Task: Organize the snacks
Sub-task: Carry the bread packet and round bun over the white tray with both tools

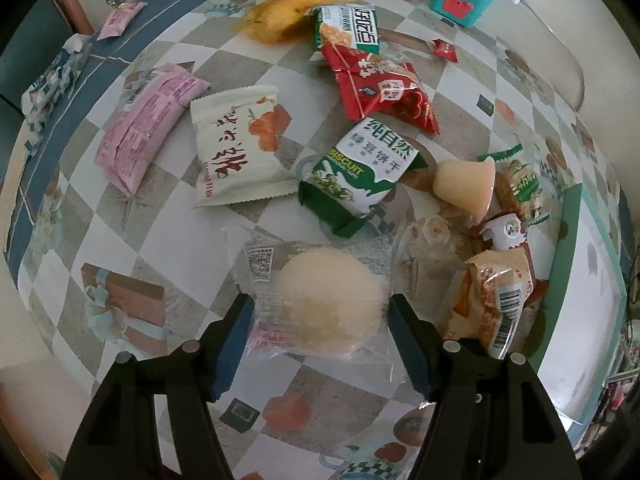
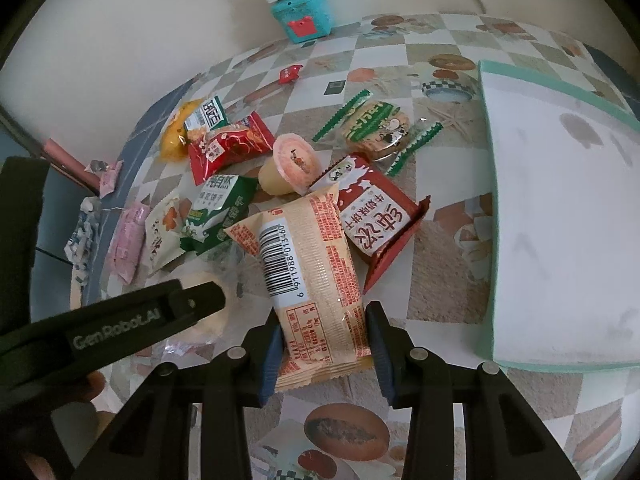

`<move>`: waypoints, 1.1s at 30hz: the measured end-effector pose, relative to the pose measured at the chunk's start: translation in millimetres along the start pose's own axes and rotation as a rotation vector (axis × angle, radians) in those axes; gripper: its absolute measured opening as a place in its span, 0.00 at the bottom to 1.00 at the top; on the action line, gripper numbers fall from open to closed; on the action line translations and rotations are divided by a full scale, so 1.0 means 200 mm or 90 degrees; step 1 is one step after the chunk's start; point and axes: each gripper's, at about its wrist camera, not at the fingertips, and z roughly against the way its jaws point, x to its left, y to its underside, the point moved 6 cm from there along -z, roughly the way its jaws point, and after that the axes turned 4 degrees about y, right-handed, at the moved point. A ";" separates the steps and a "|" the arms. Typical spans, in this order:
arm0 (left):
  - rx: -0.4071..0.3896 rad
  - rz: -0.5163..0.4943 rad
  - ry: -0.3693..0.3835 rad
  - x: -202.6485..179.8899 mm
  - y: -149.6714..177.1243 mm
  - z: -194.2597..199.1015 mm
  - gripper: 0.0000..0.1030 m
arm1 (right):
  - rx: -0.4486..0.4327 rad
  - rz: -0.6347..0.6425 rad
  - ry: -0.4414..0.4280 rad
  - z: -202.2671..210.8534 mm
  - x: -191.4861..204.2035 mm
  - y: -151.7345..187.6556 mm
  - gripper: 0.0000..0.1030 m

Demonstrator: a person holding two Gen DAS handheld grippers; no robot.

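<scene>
Many wrapped snacks lie scattered on a checkered tablecloth. My left gripper (image 1: 320,316) is shut on a clear-wrapped round pale bun (image 1: 328,304), its blue pads against both sides. My right gripper (image 2: 324,340) is shut on a peach packet with a barcode (image 2: 308,264); that packet also shows in the left wrist view (image 1: 492,304). Close by lie a green biscuit pack (image 1: 360,172), a cream packet (image 1: 240,144), a pink packet (image 1: 148,120), a red packet (image 1: 380,84), a jelly cup (image 2: 292,164) and a red-and-white milk biscuit pack (image 2: 372,216).
A white tray with a mint-green rim (image 2: 560,220) lies at the right. A teal box (image 2: 304,12) with a white charger on top stands by the wall. The table's dark blue edge (image 1: 60,112) runs along the left, with a small candy (image 1: 120,20) on it.
</scene>
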 end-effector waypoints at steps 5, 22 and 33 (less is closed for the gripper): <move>0.000 -0.007 -0.005 -0.10 -0.01 -0.04 0.71 | 0.001 -0.015 -0.006 0.02 -0.04 0.00 0.40; -0.022 -0.001 -0.021 -0.26 -0.07 -0.13 0.62 | -0.011 -0.010 -0.026 0.08 -0.04 0.00 0.40; -0.078 0.021 -0.013 -0.34 -0.07 -0.03 0.62 | -0.035 -0.004 -0.056 0.18 -0.01 -0.03 0.40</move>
